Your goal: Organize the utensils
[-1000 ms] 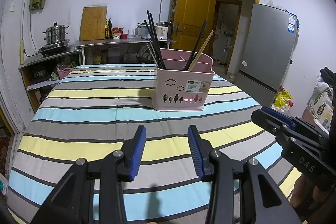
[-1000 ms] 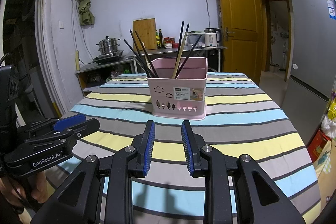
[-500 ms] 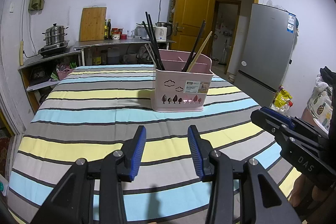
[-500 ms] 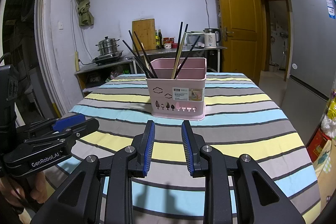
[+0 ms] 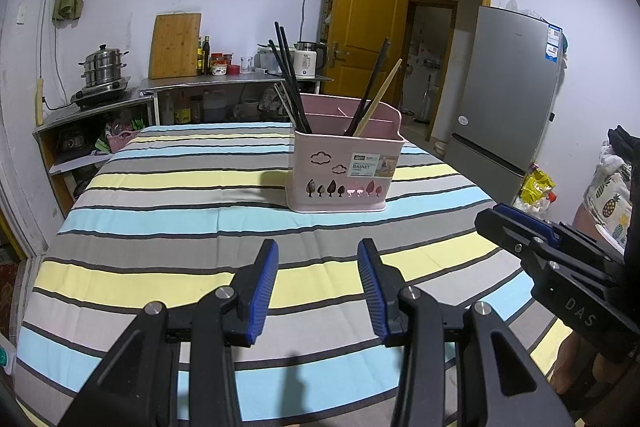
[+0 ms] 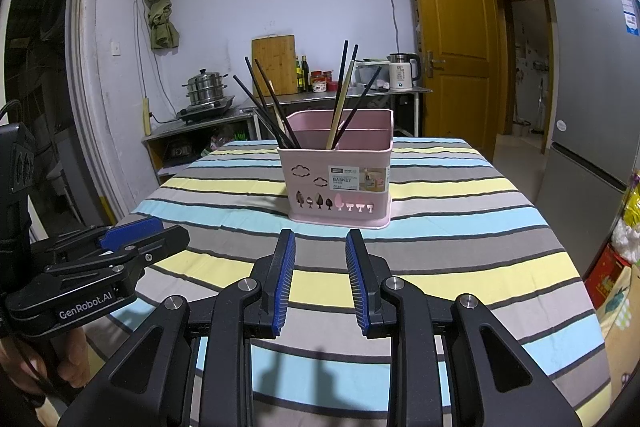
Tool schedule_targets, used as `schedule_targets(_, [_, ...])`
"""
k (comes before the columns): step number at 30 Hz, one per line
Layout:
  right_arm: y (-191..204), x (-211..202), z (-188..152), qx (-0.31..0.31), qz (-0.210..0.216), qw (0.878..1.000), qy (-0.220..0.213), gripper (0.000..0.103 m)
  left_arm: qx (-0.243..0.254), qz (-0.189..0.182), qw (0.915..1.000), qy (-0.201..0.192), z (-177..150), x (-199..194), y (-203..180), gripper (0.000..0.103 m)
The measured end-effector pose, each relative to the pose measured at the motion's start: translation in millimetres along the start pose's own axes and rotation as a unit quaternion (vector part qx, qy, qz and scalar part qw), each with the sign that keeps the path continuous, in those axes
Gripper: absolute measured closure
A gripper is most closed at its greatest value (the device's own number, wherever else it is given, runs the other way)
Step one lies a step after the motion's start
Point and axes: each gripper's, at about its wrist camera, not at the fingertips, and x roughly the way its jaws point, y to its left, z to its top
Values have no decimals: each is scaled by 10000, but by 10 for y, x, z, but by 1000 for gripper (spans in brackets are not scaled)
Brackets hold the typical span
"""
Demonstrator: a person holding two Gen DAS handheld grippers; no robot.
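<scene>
A pink utensil basket (image 5: 342,169) (image 6: 340,183) stands upright in the middle of the striped table. Several black chopsticks (image 5: 288,75) (image 6: 268,107) lean out of its left compartment. More black ones and a pale wooden chopstick (image 5: 380,95) (image 6: 342,103) stand in a compartment to the right. My left gripper (image 5: 318,255) hovers open over the near stripes, short of the basket, nothing between its blue pads. My right gripper (image 6: 320,245) is open too, empty, a little closer to the basket. Each gripper also shows from the side in the other's view: the right gripper (image 5: 516,223), the left gripper (image 6: 140,231).
The striped tablecloth (image 5: 180,187) covers the whole table. Behind it a steel counter (image 5: 224,83) carries a steamer pot (image 5: 102,65), a cutting board, bottles and a kettle (image 6: 402,75). A grey fridge (image 5: 508,99) and an open yellow door (image 6: 448,43) stand to the right.
</scene>
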Motion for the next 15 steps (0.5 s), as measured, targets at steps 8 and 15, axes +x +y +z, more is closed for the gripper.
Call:
schedule_targets(8, [-16, -6, -12, 14, -2, 10000, 12, 76, 0, 8, 10000, 8, 0, -1, -4, 60])
schedule_targets(15, [-17, 3, -12, 11, 4, 10000, 25, 76, -9, 16, 10000, 57, -40, 14, 12, 60])
